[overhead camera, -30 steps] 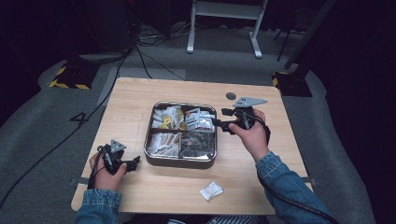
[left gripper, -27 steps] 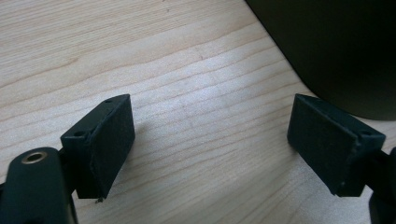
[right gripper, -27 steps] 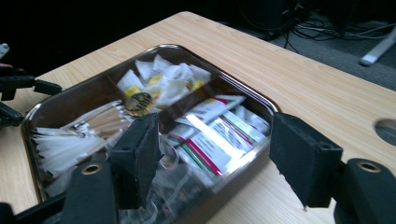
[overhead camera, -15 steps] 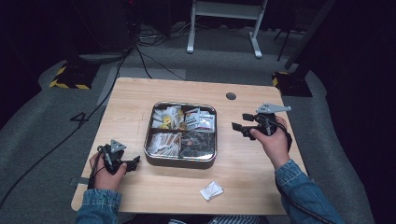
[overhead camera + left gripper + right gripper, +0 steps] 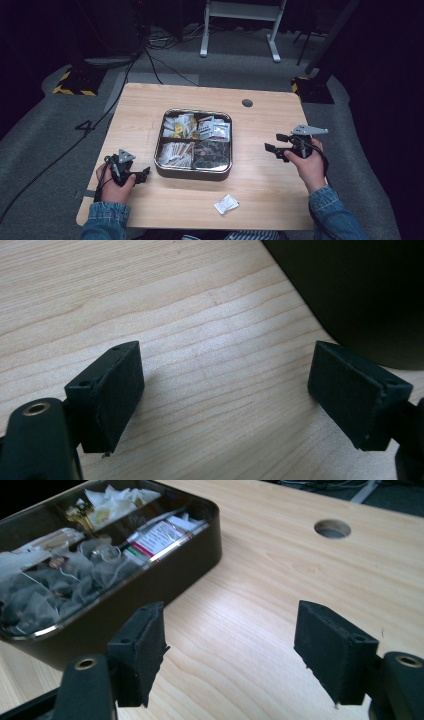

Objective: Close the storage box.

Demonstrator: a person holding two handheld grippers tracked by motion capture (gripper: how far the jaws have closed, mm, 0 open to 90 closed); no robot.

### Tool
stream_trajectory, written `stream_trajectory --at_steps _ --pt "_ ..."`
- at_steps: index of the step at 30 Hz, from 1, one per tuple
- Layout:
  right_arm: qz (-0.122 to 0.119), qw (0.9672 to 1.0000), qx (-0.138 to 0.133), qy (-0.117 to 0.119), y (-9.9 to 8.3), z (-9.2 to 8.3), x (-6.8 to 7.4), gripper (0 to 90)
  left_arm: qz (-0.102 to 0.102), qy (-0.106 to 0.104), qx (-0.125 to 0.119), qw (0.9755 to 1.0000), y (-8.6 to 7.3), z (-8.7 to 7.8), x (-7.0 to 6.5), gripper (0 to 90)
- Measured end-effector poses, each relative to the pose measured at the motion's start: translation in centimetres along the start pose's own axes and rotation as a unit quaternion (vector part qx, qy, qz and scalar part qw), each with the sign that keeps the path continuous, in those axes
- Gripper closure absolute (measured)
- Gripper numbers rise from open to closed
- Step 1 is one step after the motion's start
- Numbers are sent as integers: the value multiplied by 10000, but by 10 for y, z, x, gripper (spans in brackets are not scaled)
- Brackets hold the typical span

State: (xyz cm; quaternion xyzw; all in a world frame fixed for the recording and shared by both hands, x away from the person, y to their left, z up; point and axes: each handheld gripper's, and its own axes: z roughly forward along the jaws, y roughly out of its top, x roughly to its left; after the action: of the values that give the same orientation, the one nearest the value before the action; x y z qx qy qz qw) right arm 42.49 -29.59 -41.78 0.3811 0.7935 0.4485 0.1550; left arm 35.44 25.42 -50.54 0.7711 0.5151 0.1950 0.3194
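The wooden table (image 5: pixel 260 185) stretches out under both my tools, and at its middle sits the square metal tin (image 5: pixel 194 172), divided into four compartments and packed with tea bags and paper sachets. My right gripper (image 5: pixel 272 148) hangs just off the tin's right wall, jaws spread wide with nothing between them; from the right gripper view the tin (image 5: pixel 165 582) lies ahead and to the left of the pads, and the clear tea bags (image 5: pixel 45 592) fill the compartment closest to me. My left gripper (image 5: pixel 144 174) rests low beside the tin's left wall, also spread and empty, with the dark side of the tin (image 5: pixel 360 295) just beyond its right-hand jaw. Smallest in the scene, a lone white sachet (image 5: pixel 226 204) lies flat on the wood, nearer me than the tin and well apart from either tool, roughly between them and closer to my right. I judge that this stray sachet is the piece to collect: I should bring the right gripper back toward me, tilt the jaws down, straddle an edge of the sachet rather than its flat face, and close gently so the thin paper lifts instead of sliding.
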Motion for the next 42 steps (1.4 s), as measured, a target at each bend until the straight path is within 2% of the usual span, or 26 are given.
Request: stream_trajectory --at_steps 2,9,13,22,27,32,37,42 --pt "46 10000 15 -15 -6 -2 -3 296 1 -7 7 10000 0 0 0 153" --pt "-26 9998 97 -153 -29 -8 -13 289 -7 -11 -3 10000 0 0 0 153" --pt "-72 9992 295 -266 -46 -8 -20 270 -8 -6 3 10000 1 0 0 153" --pt "251 9986 366 -282 -77 -5 -30 240 -5 -4 0 10000 1 1 0 153" --pt "292 9985 375 -279 -91 -2 -36 223 -9 -7 3 10000 1 1 0 153" --pt "256 9983 442 -272 -97 0 -38 214 -5 -4 3 10000 1 0 0 153" --pt "9 9980 539 -337 -97 1 -36 206 -5 -5 4 10000 1 0 0 153" --pt "-262 9956 755 -491 -98 5 -31 173 -6 -6 1 10000 1 1 0 153"
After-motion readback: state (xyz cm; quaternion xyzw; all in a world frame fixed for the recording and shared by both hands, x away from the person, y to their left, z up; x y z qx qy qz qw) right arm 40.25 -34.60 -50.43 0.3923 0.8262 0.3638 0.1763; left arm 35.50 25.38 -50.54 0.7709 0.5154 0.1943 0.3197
